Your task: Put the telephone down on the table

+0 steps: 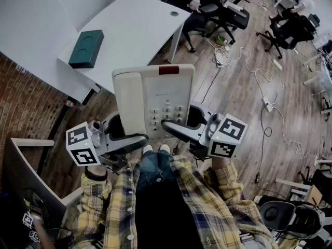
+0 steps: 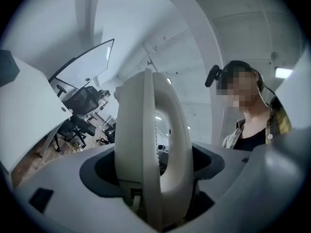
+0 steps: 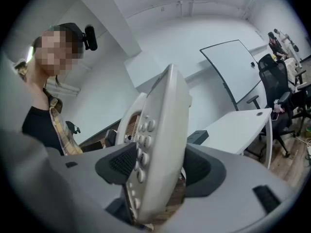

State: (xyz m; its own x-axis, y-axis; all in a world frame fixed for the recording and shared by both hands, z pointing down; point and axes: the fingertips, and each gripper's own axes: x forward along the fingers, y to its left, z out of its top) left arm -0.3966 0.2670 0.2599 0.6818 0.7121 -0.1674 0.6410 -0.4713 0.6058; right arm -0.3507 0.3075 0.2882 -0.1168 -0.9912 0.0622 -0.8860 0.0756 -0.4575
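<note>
I hold a cream desk telephone (image 1: 153, 100), with a red strip at its top and its keypad facing up, in the air over the wooden floor. It is short of the white table (image 1: 135, 30). My left gripper (image 1: 132, 139) is shut on the telephone's handset side (image 2: 150, 149). My right gripper (image 1: 175, 127) is shut on its keypad side (image 3: 158, 140). Each gripper view shows the telephone edge-on between dark pads. The telephone hides the lower fingers in the head view.
A dark green box (image 1: 86, 48) lies near the table's left edge. A brick wall (image 1: 26, 108) runs along the left. Black office chairs (image 1: 223, 12) and loose cables (image 1: 259, 82) fill the floor to the right. A person (image 1: 303, 1) sits at the far right.
</note>
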